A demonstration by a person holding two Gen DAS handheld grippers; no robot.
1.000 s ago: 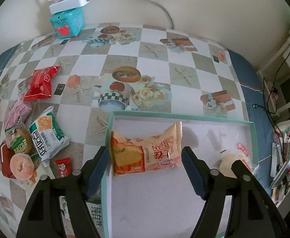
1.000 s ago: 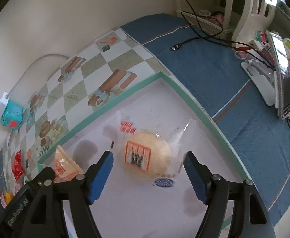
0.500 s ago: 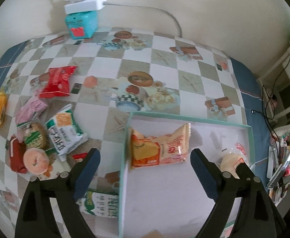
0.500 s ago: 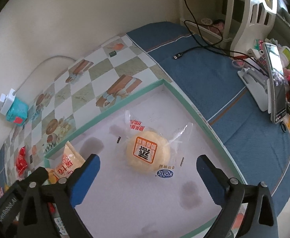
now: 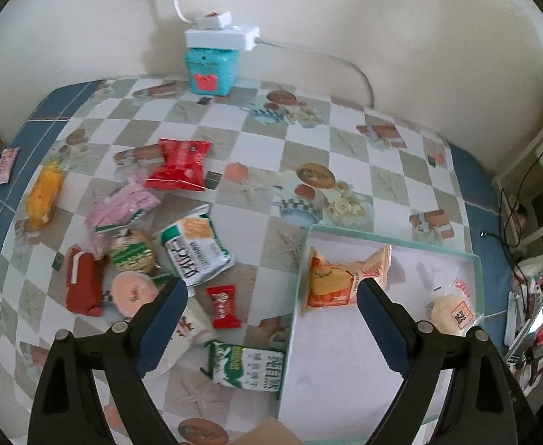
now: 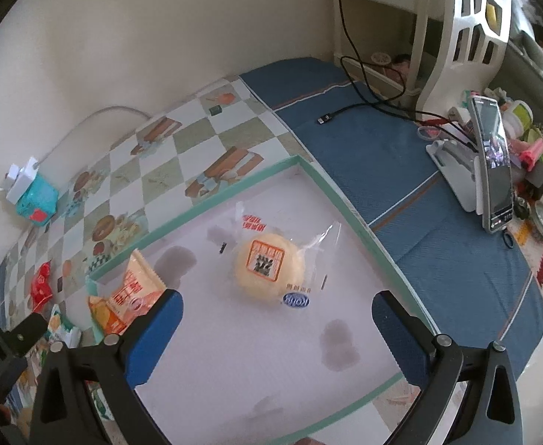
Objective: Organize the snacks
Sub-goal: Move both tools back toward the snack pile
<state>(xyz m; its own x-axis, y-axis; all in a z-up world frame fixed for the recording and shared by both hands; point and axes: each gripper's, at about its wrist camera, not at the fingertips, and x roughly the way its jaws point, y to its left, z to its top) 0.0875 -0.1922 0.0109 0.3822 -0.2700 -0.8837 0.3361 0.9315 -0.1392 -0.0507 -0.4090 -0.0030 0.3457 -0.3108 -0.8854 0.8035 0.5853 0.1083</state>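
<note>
A shallow white box with a green rim (image 5: pixel 382 235) (image 6: pixel 256 181) lies on the checked tablecloth. In it lie an orange snack packet (image 5: pixel 340 278) (image 6: pixel 127 296) and a round yellow bun in clear wrap (image 5: pixel 451 309) (image 6: pixel 267 269). My left gripper (image 5: pixel 271 311) is open and empty, raised over the box's left rim. My right gripper (image 6: pixel 275 317) is open and empty above the box, near the bun. Left of the box lie several loose snacks: a red packet (image 5: pixel 180 165), a green-and-white packet (image 5: pixel 193 248), a small red candy (image 5: pixel 224 306) and a green milk pouch (image 5: pixel 249 365).
A teal box with a white power adapter (image 5: pixel 212 63) stands at the back wall. A phone on a stand (image 6: pixel 492 163), cables and clutter sit on the blue cloth to the right. A yellow packet (image 5: pixel 43 194) lies at the far left.
Both grippers have drawn back and up from the box, jaws wider. The left view has swung left, so more loose snacks show. The orange packet and the bun stay in the box.
</note>
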